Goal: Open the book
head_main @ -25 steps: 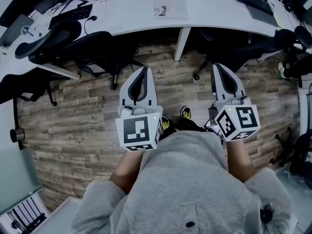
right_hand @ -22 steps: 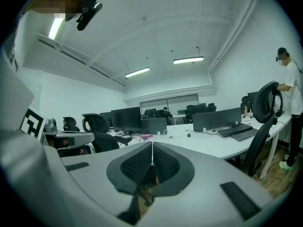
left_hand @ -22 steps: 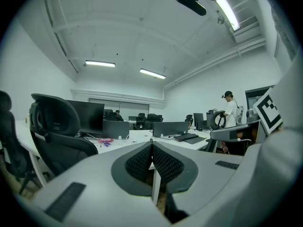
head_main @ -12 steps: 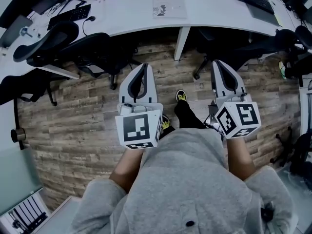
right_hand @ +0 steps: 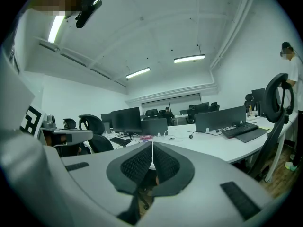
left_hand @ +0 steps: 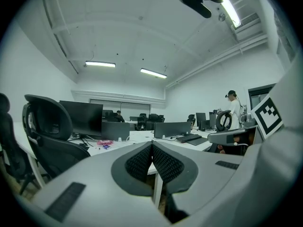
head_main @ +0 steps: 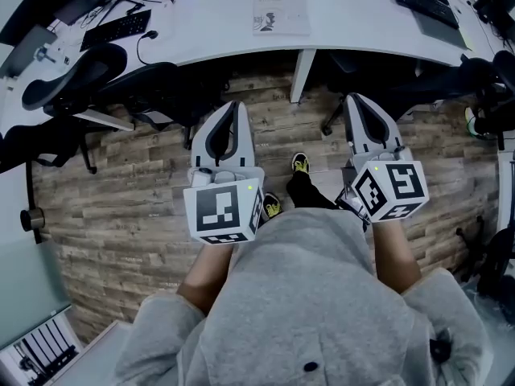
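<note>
The book (head_main: 281, 10) lies shut on the white desk (head_main: 354, 14) at the top middle of the head view, pale cover up with dark print. I stand a step back from the desk over the wooden floor. My left gripper (head_main: 237, 107) and right gripper (head_main: 355, 101) are held out side by side at waist height, pointing toward the desk, well short of the book. Both are shut with nothing between the jaws; in the left gripper view (left_hand: 152, 144) and the right gripper view (right_hand: 152, 143) the pads meet at the tip. The book does not show in either gripper view.
Black office chairs (head_main: 105, 67) stand at the desk's left and another chair (head_main: 418, 75) at the right. A keyboard (head_main: 117, 26) lies at left, another keyboard (head_main: 422, 2) at right. A white desk leg (head_main: 302, 75) drops below the book. A person (left_hand: 233, 110) stands far off.
I have stepped forward: the desk and the book sit slightly lower in the head view, and one foot has moved ahead. Both grippers stayed shut and moved up a little with me.
</note>
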Demonstrator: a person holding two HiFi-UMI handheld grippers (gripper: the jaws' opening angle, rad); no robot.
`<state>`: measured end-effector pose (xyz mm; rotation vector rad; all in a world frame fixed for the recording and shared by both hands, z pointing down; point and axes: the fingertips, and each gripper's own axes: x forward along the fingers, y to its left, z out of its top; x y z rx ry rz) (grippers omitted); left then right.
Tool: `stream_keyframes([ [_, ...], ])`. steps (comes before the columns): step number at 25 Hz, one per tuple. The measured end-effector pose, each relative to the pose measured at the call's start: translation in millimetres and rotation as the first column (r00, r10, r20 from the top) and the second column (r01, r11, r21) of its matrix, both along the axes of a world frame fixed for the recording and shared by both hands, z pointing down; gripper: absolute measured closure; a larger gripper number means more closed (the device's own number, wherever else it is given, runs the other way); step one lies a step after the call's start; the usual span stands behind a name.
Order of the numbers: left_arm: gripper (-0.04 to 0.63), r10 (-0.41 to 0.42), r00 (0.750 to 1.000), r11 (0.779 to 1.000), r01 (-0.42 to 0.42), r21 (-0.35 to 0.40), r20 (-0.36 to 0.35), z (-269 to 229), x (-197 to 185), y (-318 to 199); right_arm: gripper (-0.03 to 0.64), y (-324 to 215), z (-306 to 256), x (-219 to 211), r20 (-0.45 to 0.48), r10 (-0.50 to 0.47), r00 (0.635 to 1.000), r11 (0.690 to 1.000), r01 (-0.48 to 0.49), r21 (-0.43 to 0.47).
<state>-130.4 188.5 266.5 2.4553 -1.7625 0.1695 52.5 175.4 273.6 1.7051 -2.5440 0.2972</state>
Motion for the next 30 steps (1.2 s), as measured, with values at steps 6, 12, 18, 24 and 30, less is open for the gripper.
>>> stream_keyframes([
  [6, 0.586, 0.018, 1.0, 1.0, -0.017, -0.004, 0.015, 1, 15, -28, 0.589, -25, 4, 15, 0.001, 0.019, 1.0, 1.0, -0.019, -0.002],
  [12, 0.586, 0.03, 0.999, 0.999, -0.029, -0.025, 0.025, 5, 28, -61, 0.589, -53, 12, 28, -0.006, 0.034, 0.999, 0.999, -0.034, -0.025],
  [18, 0.586, 0.042, 0.998, 0.998, -0.04, -0.046, 0.04, 13, 43, -92, 0.589, -80, 18, 41, -0.008, 0.028, 1.0, 0.999, -0.028, -0.037],
  [24, 0.586, 0.044, 0.997, 0.998, -0.04, -0.056, 0.062, 17, 55, -121, 0.589, -111, 23, 52, -0.001, 0.012, 1.0, 0.999, -0.012, -0.045],
  [30, 0.586, 0.035, 0.997, 0.997, -0.03, -0.067, 0.068, 17, 61, -140, 0.589, -130, 19, 66, 0.006, 0.012, 1.0, 0.999, -0.012, -0.046],
])
